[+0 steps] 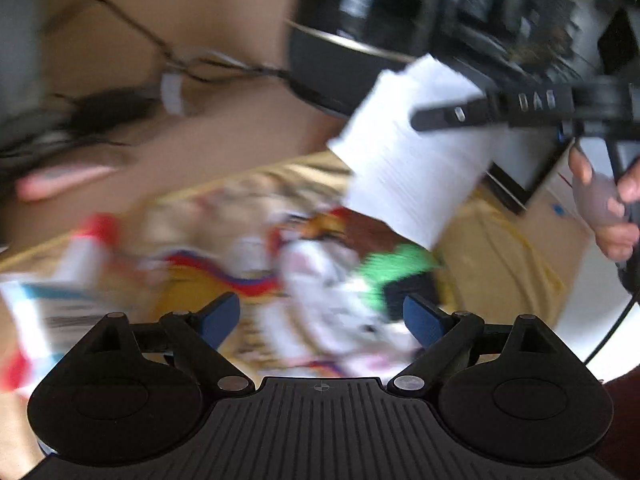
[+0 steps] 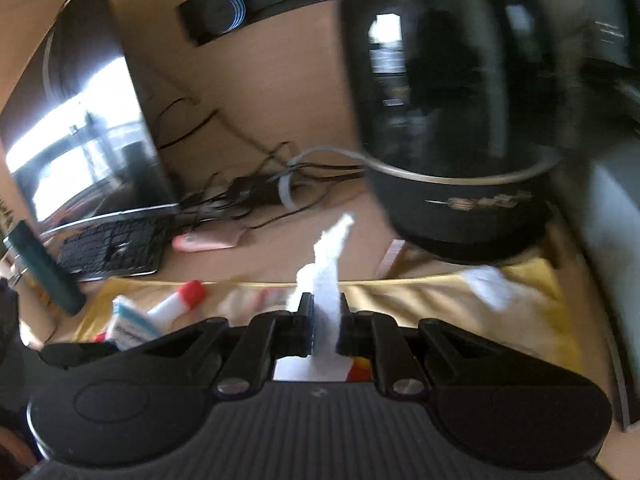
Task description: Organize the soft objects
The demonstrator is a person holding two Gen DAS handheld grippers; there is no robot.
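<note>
My left gripper (image 1: 320,312) is open, its blue pads (image 1: 424,322) spread above a blurred heap of soft things: a white printed cloth (image 1: 332,300) and a green piece (image 1: 396,268), all lying on a yellow cloth (image 1: 500,264). Nothing sits between its fingers. My right gripper (image 2: 325,312) is shut on a white tissue-like sheet (image 2: 330,264) that sticks up past the fingertips. In the left wrist view that sheet (image 1: 408,160) hangs from the right gripper (image 1: 424,118), raised above the heap. Another crumpled white piece (image 2: 488,280) rests on the yellow cloth (image 2: 532,320).
A big black pot-shaped appliance (image 2: 460,120) stands right behind the cloth. A monitor (image 2: 88,128), keyboard (image 2: 112,248), tangled cables (image 2: 256,188) and a pink item (image 2: 208,242) lie at the left. A red-capped tube (image 2: 176,304) and small box (image 2: 128,324) lie on the cloth. A person's hand (image 1: 608,208) holds the right gripper.
</note>
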